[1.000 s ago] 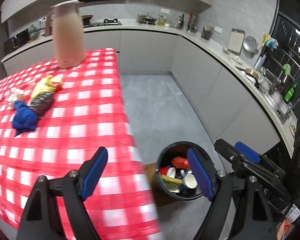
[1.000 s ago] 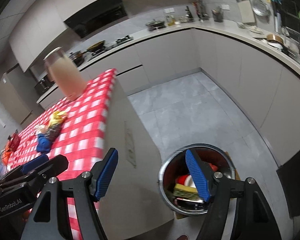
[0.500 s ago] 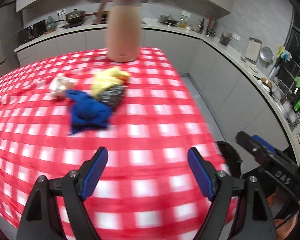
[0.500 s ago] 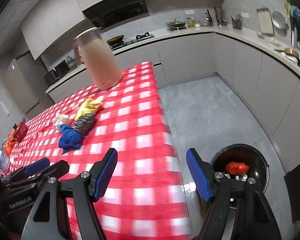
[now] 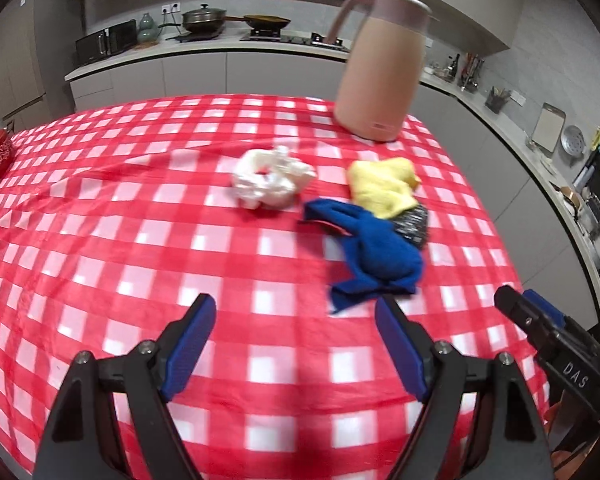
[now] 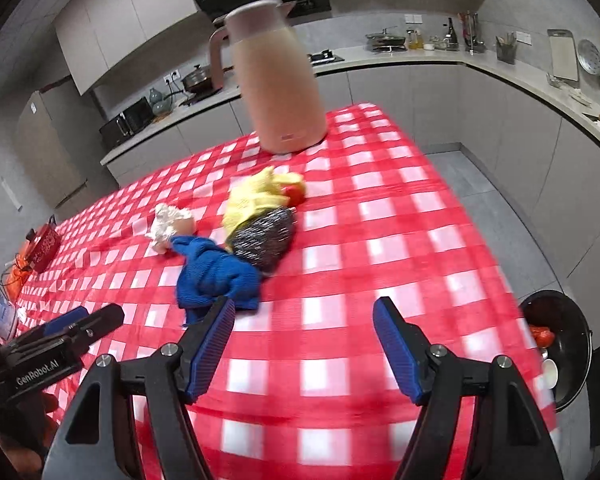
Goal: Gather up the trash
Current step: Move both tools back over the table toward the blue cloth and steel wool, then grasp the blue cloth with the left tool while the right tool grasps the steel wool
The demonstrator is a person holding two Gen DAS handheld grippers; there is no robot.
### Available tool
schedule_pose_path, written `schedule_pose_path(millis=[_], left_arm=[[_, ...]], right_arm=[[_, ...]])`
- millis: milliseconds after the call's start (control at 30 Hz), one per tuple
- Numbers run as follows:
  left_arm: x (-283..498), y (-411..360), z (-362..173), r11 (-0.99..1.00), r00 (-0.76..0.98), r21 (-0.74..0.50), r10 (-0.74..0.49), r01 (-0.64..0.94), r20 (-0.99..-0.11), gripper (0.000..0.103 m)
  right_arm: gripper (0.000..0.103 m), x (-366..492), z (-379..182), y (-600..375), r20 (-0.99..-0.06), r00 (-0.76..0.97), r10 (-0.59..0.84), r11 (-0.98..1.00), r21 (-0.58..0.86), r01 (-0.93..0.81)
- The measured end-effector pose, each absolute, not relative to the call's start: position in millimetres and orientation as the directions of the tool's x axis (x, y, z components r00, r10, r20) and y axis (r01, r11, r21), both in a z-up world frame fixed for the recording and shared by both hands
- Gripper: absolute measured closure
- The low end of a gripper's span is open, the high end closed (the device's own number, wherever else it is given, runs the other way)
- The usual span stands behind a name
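Blue cloth [image 6: 216,274] lies crumpled on my checked tablecloth [image 6: 380,248], just ahead of the right gripper [image 6: 302,344] and left of its centre line, its long axis running up-left toward the others. My left gripper [image 5: 294,346] sits a little farther back. Both are released, nothing between the pads. I count one blue cloth, one yellow cloth [image 6: 256,198], one steel scourer [image 6: 266,236], one white paper wad [image 5: 270,180]; the bin [image 6: 576,340] stands on the floor, right.

"DAS" stands in white on the black right gripper [image 5: 556,344] at four o'clock; "GenRobot.AI" stands on the left gripper [image 6: 60,336] at eight o'clock.
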State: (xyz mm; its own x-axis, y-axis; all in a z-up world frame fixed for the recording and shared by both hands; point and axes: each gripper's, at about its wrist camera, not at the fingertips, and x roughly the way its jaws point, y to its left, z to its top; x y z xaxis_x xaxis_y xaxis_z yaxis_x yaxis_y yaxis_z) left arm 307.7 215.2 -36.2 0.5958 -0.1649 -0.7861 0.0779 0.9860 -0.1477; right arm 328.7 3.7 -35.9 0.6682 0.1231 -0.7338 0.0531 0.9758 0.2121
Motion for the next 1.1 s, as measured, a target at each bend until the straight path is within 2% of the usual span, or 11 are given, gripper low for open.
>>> schedule_pose_path(millis=[733, 933, 1100], left_arm=[[344.1, 245.7, -57.0, 0.987, 0.566, -0.155, -0.145, 0.030, -0.812, 0.020], [351.1, 246.8, -58.7, 0.986, 0.560, -0.164, -0.157, 0.038, -0.813, 0.020], [356.1, 244.1, -59.9, 0.983, 0.555, -0.176, -0.174, 0.051, -0.813, 0.020]], right_arm=[[0.029, 400.0, -85.6, 26.5, -0.806, 0.589, 0.052, 0.991, 0.113, 0.068], [0.029, 403.5, -86.3, 43.1, -0.801, 0.590, 0.098, 0.990, 0.140, 0.025], [0.029, 403.6, -82.8, 62.5, -0.786, 0.587, 0.192, 0.979, 0.199, -0.052]])
